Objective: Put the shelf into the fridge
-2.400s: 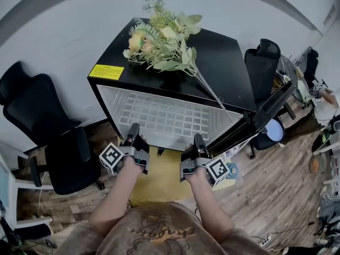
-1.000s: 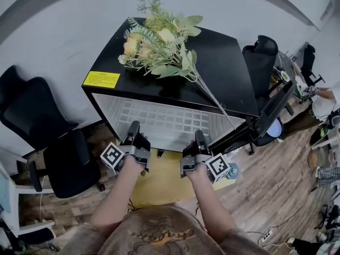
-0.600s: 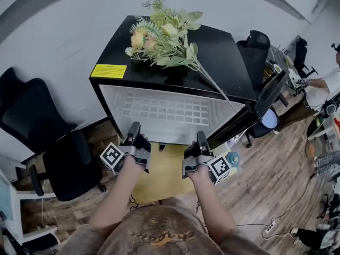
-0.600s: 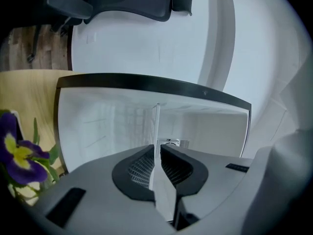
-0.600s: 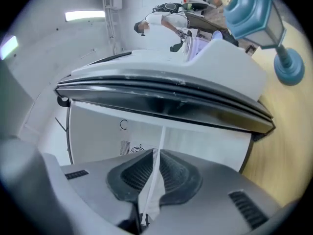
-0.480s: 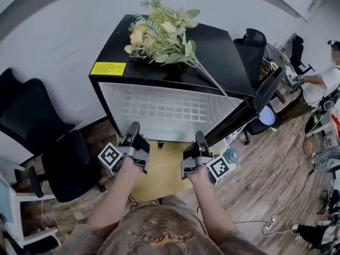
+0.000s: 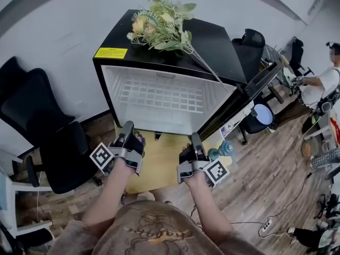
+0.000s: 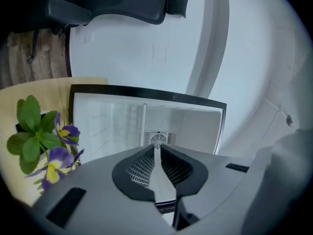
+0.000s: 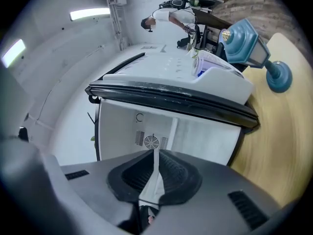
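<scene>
Resting level inside the fridge point(image 7: 212, 39), upper centre of the head view: the shelf point(image 7: 159, 95), a white wire grid spanning the white cavity from wall to wall, about midway up.

Task status, as judged: the shelf appears seated. Little is left beyond checking that it sits true on its supports and perhaps closing the door point(image 7: 249, 92), which stands open at the right of the cabinet.

Left gripper point(image 7: 127, 129), lower left of centre: clear of the fridge, jaws drawn together to a thin slit, nothing between them.

Right gripper point(image 7: 195, 138), lower centre: likewise clear of the fridge, jaws narrowed to a slit, empty.

Contents: the cavity holds the shelf only, as far as shows. The door pockets carry small items, too blurred to name.

On the fridge top: a spray of flowers point(image 7: 162, 23).

On the floor in front: a yellow mat point(image 7: 159, 166), a blue ornament point(image 7: 226, 149) at its right edge, and a potted pansy point(image 8: 41, 148) beside the left gripper.
</scene>
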### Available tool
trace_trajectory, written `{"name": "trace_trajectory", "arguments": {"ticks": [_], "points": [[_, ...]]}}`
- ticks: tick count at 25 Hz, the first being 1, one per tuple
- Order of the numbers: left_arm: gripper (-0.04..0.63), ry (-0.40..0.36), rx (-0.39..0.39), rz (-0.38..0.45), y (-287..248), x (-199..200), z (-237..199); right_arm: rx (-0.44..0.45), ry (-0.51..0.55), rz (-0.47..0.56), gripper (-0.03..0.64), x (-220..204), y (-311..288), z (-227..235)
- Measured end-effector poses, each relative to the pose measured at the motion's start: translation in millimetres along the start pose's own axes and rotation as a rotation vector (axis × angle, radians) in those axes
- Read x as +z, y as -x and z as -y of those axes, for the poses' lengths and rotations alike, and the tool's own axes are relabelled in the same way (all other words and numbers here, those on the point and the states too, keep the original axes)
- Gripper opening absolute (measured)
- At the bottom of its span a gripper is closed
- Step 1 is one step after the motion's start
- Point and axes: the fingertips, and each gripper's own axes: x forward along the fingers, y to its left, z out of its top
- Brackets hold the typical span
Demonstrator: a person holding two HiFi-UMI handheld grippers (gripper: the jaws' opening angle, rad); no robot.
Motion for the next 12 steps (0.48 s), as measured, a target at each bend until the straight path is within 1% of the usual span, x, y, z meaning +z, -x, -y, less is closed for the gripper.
{"name": "trace_trajectory", "arguments": {"ticks": [8,10,12], "points": [[0.048,-0.006,0.004,0.039,47.3,-26.8,5.5,0.006,-0.021,-0.058,0.015,-1.9,45.3,3.3],[0.048,-0.014,0.006,0.046,60.3,-32.0,5.9,0.011,0.006,-0.078,0.015,-3.0,54.6,3.9],[0.048,-0.058,0.0,0.037,71.0,-37.0,9.5,0.007,0.073,-0.102,0.012,-4.3,61.6,3.6]]}}
